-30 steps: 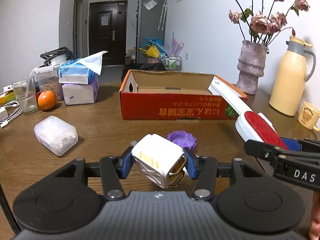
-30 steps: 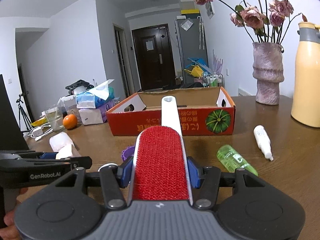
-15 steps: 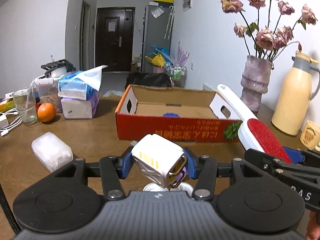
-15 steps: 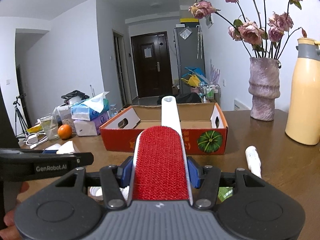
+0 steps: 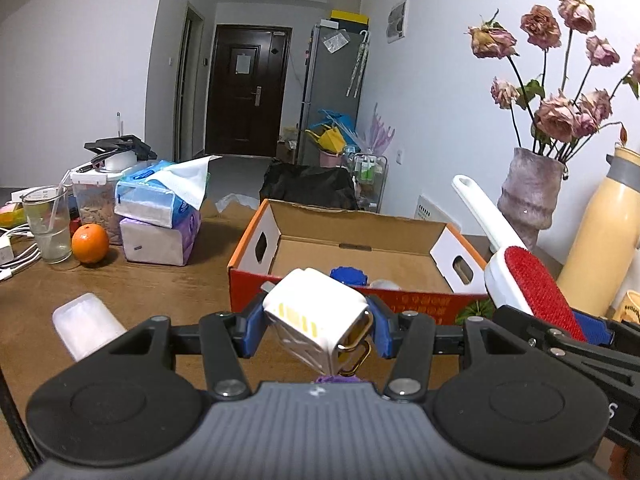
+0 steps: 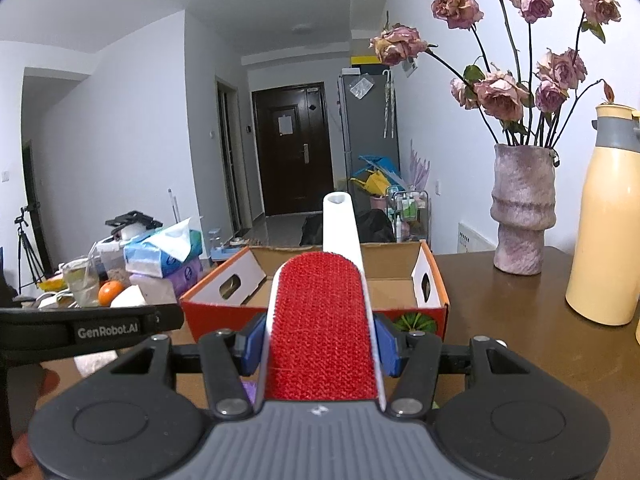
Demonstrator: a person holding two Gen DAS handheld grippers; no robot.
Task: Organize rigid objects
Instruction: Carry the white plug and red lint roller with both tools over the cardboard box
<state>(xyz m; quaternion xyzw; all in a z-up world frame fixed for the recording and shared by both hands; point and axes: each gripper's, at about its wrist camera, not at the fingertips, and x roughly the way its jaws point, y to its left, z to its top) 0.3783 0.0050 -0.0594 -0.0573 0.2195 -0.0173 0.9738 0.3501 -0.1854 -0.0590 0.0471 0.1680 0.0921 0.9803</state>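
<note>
My left gripper [image 5: 316, 330] is shut on a white plug adapter [image 5: 318, 320] with yellow marks and metal prongs, held above the table just before the near wall of the open red cardboard box [image 5: 352, 300]. My right gripper [image 6: 320, 344] is shut on a lint brush [image 6: 322, 320] with a red pad and a white handle that points over the box [image 6: 400, 312]. The brush also shows at the right of the left wrist view [image 5: 532, 284]. A blue lid [image 5: 349, 276] and a white thing lie inside the box.
A purple lid [image 5: 336, 379] peeks out below the adapter. A clear white container [image 5: 86, 330] lies at the left. Tissue packs [image 5: 160, 216], an orange [image 5: 90, 243] and a glass [image 5: 46, 224] stand at the back left. A vase [image 6: 522, 216] and a yellow flask [image 6: 608, 220] stand at the right.
Both grippers have risen and moved toward the box with their objects. The box interior now shows, and the purple lid has dropped almost out of sight below the left gripper.
</note>
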